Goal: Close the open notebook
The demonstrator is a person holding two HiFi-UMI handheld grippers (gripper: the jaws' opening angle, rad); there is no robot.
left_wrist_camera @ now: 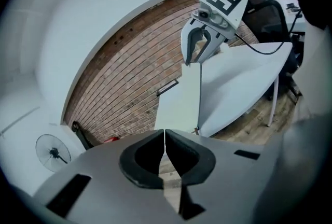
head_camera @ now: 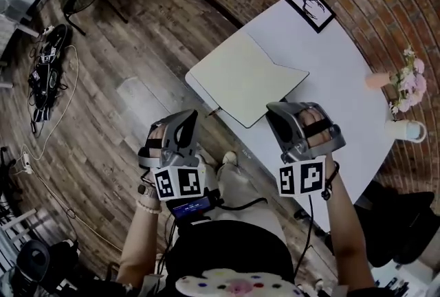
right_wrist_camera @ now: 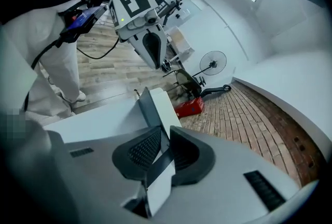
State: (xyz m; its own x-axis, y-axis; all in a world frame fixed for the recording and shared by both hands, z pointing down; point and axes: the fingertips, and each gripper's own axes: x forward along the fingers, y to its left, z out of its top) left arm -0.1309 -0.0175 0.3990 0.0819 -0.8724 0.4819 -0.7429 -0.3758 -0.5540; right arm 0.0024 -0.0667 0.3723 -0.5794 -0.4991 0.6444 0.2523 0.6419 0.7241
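Observation:
The open notebook (head_camera: 244, 75) shows pale pages above the near corner of the white table (head_camera: 337, 55). My left gripper (head_camera: 194, 114) is at its near left edge. In the left gripper view my jaws (left_wrist_camera: 165, 137) are shut on a thin edge of the notebook (left_wrist_camera: 181, 101), which runs away toward the right gripper (left_wrist_camera: 196, 61). My right gripper (head_camera: 276, 110) is at the near right edge. In the right gripper view its jaws (right_wrist_camera: 165, 140) are shut on the notebook (right_wrist_camera: 155, 106), dark cover and white pages tilted up between the pads. The left gripper (right_wrist_camera: 155, 59) shows beyond.
A framed black-and-white picture (head_camera: 307, 5) lies at the table's far end. A vase of pink flowers (head_camera: 407, 81) and a white cup (head_camera: 407, 130) stand at its right, by the brick wall. Cables (head_camera: 47, 65) lie on the wooden floor, left. A fan (right_wrist_camera: 212, 62) stands farther off.

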